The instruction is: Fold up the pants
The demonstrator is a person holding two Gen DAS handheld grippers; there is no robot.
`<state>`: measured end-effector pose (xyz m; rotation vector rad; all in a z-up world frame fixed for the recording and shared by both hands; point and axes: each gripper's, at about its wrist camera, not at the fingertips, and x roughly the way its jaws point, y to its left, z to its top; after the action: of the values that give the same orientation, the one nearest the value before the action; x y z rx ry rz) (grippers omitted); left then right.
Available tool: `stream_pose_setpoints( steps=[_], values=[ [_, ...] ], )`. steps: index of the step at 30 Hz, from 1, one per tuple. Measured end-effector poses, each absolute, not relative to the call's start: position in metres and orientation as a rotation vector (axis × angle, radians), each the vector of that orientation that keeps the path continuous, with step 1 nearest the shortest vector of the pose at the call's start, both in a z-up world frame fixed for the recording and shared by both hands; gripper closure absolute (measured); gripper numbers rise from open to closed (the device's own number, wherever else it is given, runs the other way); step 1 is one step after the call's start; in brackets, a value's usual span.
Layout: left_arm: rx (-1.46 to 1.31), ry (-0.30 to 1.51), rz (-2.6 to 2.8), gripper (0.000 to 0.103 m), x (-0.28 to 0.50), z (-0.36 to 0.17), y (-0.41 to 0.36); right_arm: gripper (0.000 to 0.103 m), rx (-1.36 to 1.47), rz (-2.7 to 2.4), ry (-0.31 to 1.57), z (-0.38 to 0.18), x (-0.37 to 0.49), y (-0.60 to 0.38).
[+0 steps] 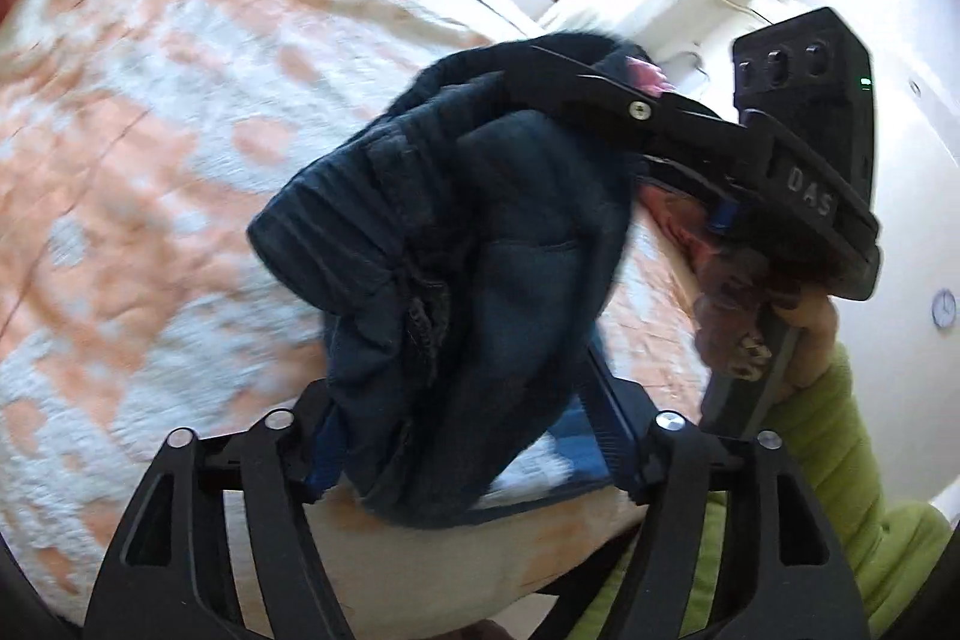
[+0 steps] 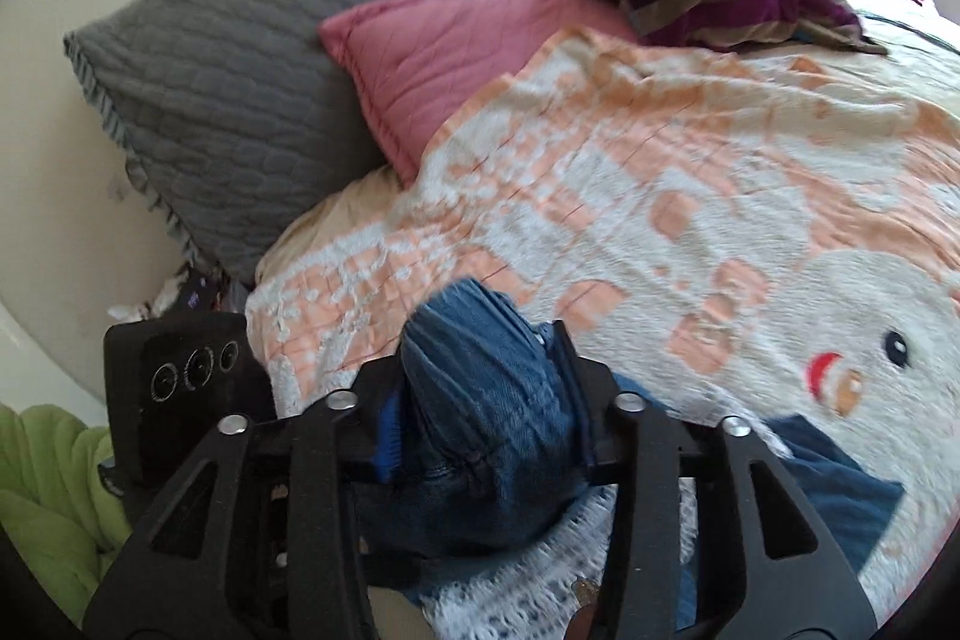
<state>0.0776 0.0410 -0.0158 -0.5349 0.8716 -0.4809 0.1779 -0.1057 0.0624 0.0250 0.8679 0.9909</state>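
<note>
Bed covered by an orange-and-white patterned blanket (image 2: pixel 690 196), with a grey quilted pillow (image 2: pixel 252 58) and pink cushion (image 2: pixel 444 58) at its head. Dark blue denim pants (image 1: pixel 474 250), bunched and lifted above the blanket, hang between both tools. Left gripper (image 1: pixel 468 430) and right gripper (image 2: pixel 480 418): jaws clenched on denim. Risk: the bulky wad may slip out or fold crookedly.
</note>
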Motion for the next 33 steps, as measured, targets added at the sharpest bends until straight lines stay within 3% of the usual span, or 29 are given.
stream_pose_setpoints(
  steps=[1,2,4,11,15,22,25,28,30,33],
  values=[
    [-0.518,0.865,-0.495,0.039,0.078,-0.011,0.032,0.049,0.057,0.978,0.845,0.067,0.177,-0.121],
    [-0.492,0.859,-0.513,0.039,0.078,-0.005,0.019,0.044,0.08,0.964,0.826,0.07,0.176,-0.134],
    [-0.443,0.857,-0.546,0.039,0.078,0.0,-0.004,0.04,0.11,0.917,0.788,0.075,0.173,-0.161],
    [-0.264,0.971,-0.604,0.039,0.07,-0.031,-0.067,0.037,0.076,0.641,0.856,0.044,0.156,-0.242],
    [-0.138,1.001,-0.568,0.039,0.059,-0.044,-0.087,0.037,0.058,0.609,0.931,0.017,0.158,-0.233],
    [-0.098,0.953,-0.543,0.037,0.055,-0.018,-0.08,0.038,-0.114,0.479,1.068,-0.021,0.167,-0.212],
    [-0.075,0.924,-0.49,0.024,0.047,-0.005,-0.07,0.039,-0.079,0.483,1.045,-0.012,0.161,-0.218],
    [-0.069,0.887,-0.433,0.024,0.048,0.008,-0.055,0.039,-0.05,0.483,0.973,0.011,0.151,-0.226],
    [-0.071,0.876,-0.409,0.017,0.052,0.015,-0.053,0.038,-0.045,0.481,0.937,0.025,0.145,-0.228],
    [-0.085,0.859,-0.382,0.012,0.057,0.021,-0.042,0.03,-0.046,0.478,0.88,0.047,0.135,-0.232]
  ],
)
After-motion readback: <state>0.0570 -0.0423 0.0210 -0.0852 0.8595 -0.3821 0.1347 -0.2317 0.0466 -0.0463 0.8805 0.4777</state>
